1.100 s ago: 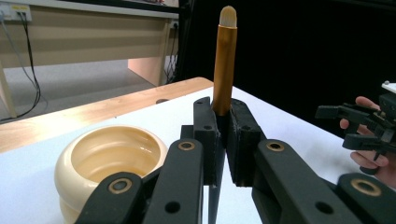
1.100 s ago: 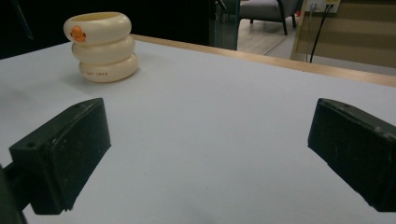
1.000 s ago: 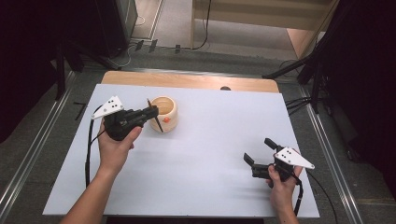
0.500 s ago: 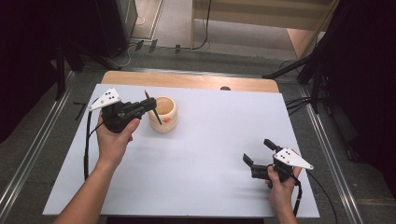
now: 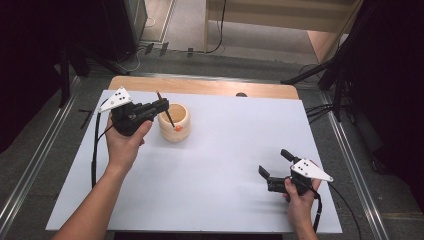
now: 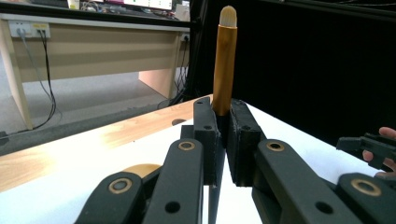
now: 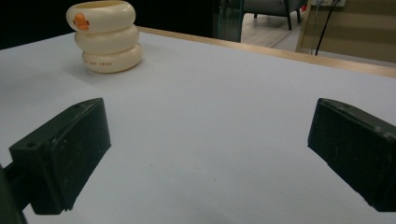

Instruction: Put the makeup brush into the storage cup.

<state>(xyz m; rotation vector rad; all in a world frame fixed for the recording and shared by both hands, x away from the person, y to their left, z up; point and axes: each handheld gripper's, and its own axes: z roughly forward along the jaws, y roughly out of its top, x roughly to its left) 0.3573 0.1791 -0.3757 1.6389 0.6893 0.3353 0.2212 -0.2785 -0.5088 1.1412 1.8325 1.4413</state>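
We hold a slim brush (image 5: 165, 110) in our left gripper (image 5: 159, 106), its jaws pinching the stem. In the high view the brush slants across the near-left rim of a cream holder (image 5: 175, 122), one dark end sticking up and back past the jaws, the other end reaching down over the holder's mouth. We cannot tell whether that lower end touches the inside.

In the left gripper view the brush (image 6: 224, 63) rises straight up from between the two black pads (image 6: 208, 135), which press on it from both sides. The stem is a golden brown and ends in a pale rounded tip. No writing shows on it.

The holder stands on the white table (image 5: 225, 165) toward its far left, built like three stacked rounded rings. In the right gripper view the holder (image 7: 106, 37) carries a small orange mark on its top ring and a line of small orange lettering on the bottom ring; the letters are too small for us to read.

Our right gripper (image 5: 274, 162) rests low at the near right of the table, well apart from the holder, with its jaws spread wide and only bare table between them.
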